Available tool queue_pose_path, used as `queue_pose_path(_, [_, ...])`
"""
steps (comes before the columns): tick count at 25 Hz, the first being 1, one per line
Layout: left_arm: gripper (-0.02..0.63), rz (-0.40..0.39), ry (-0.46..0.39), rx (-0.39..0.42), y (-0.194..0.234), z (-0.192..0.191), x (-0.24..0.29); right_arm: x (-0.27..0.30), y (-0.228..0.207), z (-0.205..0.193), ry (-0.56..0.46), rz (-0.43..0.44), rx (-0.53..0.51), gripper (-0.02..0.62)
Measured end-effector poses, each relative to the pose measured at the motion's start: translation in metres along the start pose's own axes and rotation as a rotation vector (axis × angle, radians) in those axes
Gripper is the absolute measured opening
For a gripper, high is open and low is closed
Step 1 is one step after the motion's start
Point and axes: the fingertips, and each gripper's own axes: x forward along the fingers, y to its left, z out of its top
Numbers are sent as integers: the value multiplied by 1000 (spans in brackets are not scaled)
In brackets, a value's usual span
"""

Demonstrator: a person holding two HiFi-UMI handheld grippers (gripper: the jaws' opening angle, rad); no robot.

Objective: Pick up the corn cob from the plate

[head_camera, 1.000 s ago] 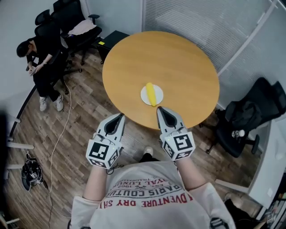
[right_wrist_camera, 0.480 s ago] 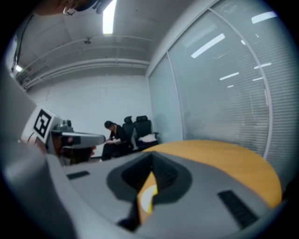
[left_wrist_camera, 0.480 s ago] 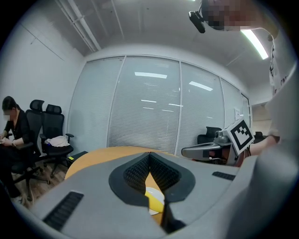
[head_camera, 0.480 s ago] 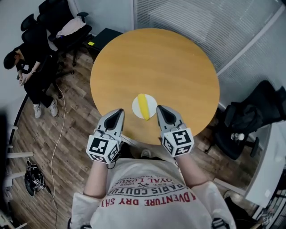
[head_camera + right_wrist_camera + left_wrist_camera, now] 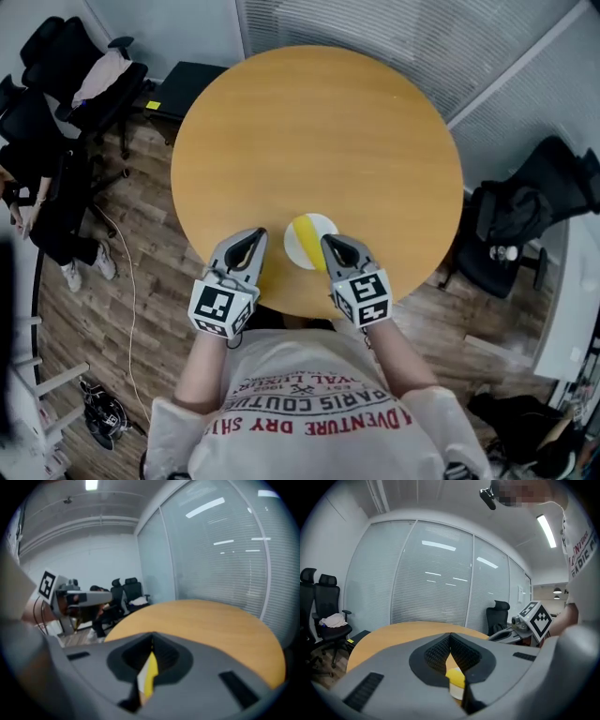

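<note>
**Both grippers now flank the plate, jaws not yet opened**

The corn cob [image 5: 306, 242] lies untouched on the white plate [image 5: 324, 228], near the edge of the round table [image 5: 319, 131] closest to me. Neither it nor the plate seems to have shifted on the tabletop over the last second. What has changed is my position. A second ago both grippers hung short of the table edge with the plate well ahead of them. Since then I have brought them forward and down, and they now sit over the tabletop with the plate between them.

The right gripper [image 5: 328, 242] has its tip just beside the near end of the cob. From the head view I cannot tell whether it touches the cob. The left gripper [image 5: 255, 234] is a little farther off, on the plate's other side. Each gripper view shows the yellow cob and a sliver of plate low down, beyond its own jaws.

Both pairs of jaws are pressed together with nothing between them, as they were throughout the approach.

As I read it, the reach is nearly done but the grasp has not begun. One gripper, most likely the right, has to spread its jaws before it can close around the cob. Pushing in with shut jaws could roll the cob off the plate or slide the plate towards the edge.
</note>
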Motion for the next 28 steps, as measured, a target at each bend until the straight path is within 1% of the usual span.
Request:
queue_pose_path(4, [35,-63,47,-11,22,-19,14,31,-2,-31,111,-28,45,25])
queue_pose_path(5, [35,-76,57,-15,26,-25,17,38,-2,-40,141,-30,62,39])
queue_pose_path(6, [35,-88,68,-21,30,-30,20,45,-2,-49,174,-29,79,124])
queue_pose_path(7, [35,-98,78,-27,34,-36,23,52,-2,-57,207,-28,94,179])
queue_pose_path(9, [35,-117,97,-40,40,-46,28,65,-4,-74,273,-33,113,226])
queue_pose_path(11, [35,-135,112,-53,44,-56,33,76,-7,-91,343,-45,120,253])
queue_pose_path(15, [35,-162,143,-64,53,-70,38,93,-10,-120,479,-70,134,270])
queue_pose_path(19, [35,-178,164,-70,59,-79,40,99,-14,-140,574,-113,146,272])
queue_pose_path(21, [35,-183,175,-70,61,-82,39,100,-15,-145,594,-132,140,273])
queue_pose_path(24, [35,-190,188,-66,65,-85,38,101,-16,-148,606,-153,102,272])
queue_pose_path(28, [35,-198,196,-61,67,-85,35,101,-17,-148,612,-159,106,268])
